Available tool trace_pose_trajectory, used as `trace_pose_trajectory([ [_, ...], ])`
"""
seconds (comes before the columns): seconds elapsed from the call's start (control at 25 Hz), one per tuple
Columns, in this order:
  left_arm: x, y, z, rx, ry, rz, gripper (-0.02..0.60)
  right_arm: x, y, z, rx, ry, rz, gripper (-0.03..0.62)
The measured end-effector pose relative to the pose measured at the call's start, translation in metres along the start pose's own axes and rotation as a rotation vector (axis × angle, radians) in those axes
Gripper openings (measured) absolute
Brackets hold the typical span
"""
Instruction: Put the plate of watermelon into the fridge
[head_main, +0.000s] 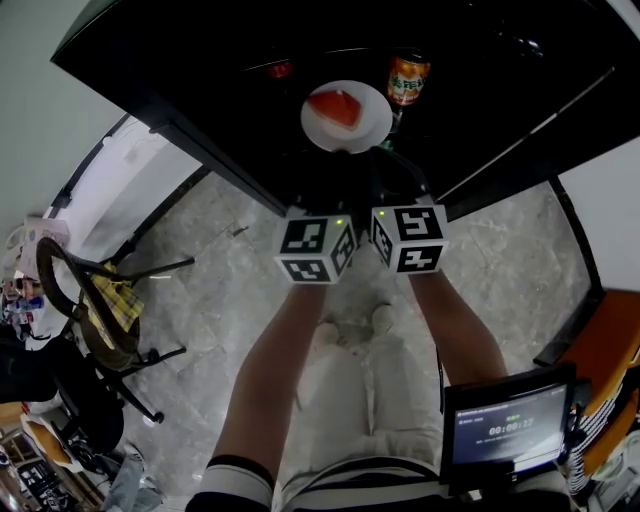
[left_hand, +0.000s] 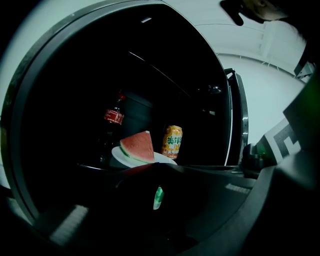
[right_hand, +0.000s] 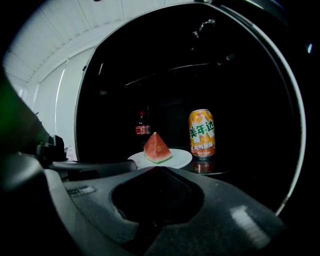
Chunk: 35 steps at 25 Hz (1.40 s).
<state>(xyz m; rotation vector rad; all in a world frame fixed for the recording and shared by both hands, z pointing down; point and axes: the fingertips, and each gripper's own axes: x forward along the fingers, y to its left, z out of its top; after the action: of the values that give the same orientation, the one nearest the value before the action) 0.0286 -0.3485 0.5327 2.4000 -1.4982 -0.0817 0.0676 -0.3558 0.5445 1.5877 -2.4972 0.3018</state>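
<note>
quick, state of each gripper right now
Left gripper: shut, holding nothing.
Right gripper: shut, holding nothing.

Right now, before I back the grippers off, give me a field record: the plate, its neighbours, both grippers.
plate: on the fridge shelf, watermelon slice on it
orange can: upright, right of the plate
cola bottle: upright, behind the plate
left gripper: shut, empty, short of the shelf
right gripper: shut, empty, short of the shelf
task: plate appears placed
</note>
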Motion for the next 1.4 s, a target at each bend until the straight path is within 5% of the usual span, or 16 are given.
trace_pose_trajectory([
  [0.4,0.010,0.003,0.003,0.103,-0.022,0.043,-0.003,0.012,-0.004,0.005,-0.089,-0.029,0.047,-0.002],
  [0.64,0.018,0.005,0.004,0.088,-0.031,0.044,-0.003,0.020,0.001,0.013,-0.148,-0.043,0.077,-0.002],
  [1.04,0.025,0.025,0.010,0.063,0.010,0.106,-0.003,0.036,0.001,0.015,-0.126,-0.030,0.069,-0.002],
  [1.4,0.031,0.029,0.014,0.051,0.074,0.089,-0.002,0.042,0.000,0.020,-0.111,-0.021,0.063,-0.002],
])
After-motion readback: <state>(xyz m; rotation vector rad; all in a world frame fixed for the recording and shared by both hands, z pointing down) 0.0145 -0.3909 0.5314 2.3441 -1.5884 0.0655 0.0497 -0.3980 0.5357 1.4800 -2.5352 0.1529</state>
